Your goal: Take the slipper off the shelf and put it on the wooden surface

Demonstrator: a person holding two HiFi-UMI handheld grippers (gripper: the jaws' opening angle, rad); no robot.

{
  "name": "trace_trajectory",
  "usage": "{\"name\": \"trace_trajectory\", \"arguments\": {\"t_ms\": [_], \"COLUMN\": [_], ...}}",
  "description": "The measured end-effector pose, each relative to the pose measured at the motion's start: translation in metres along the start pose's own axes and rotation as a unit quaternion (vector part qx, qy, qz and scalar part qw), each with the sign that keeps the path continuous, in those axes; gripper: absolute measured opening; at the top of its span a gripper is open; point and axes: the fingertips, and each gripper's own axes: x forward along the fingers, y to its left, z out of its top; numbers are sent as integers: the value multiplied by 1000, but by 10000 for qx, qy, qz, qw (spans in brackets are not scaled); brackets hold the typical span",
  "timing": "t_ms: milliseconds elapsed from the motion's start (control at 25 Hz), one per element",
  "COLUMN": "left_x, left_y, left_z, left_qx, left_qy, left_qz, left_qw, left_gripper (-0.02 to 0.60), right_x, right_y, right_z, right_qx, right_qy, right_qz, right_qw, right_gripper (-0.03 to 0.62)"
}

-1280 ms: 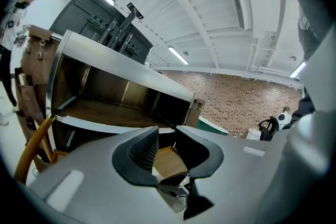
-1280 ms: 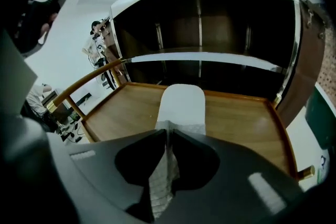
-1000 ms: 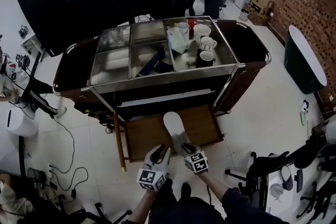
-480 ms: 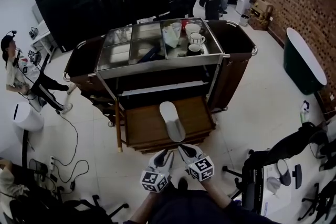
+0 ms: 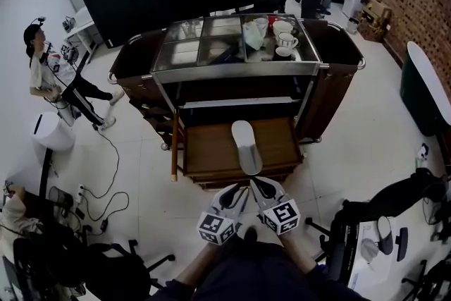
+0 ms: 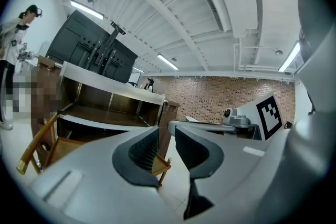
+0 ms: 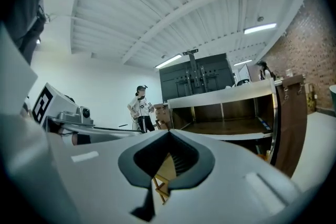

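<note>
Nearest the camera, the left gripper (image 5: 238,194) has its jaws a little apart with nothing between them, and just beside it the right gripper (image 5: 258,184) has its jaws pressed together, also empty. Just beyond their tips, a pale grey slipper (image 5: 246,146) lies lengthwise on the low brown wooden surface (image 5: 208,151), its near end at the front edge. Behind stands a steel-topped service cart with dark side panels (image 5: 232,68), with white mugs (image 5: 284,39) in its right compartment. Far left, a person (image 5: 44,74) stands.

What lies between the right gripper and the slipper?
Between right gripper and slipper, only the front edge of the wooden surface, in the head view.
</note>
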Motion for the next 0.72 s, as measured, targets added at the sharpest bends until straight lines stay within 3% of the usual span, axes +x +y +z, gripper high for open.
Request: {"name": "trace_trajectory", "arguments": {"t_ms": [720], "left_x": [-2], "left_y": [-4], "left_z": [17], "left_qx": [130], "left_qy": [-144], "left_qz": [-28], "left_qw": [9998], "left_gripper": [106], "right_x": [3], "right_y": [3], "right_z": [9], "right_qx": [-94], "right_qy": [-28], "right_qz": [82], "right_qw": [9999], "right_gripper": [0]}}
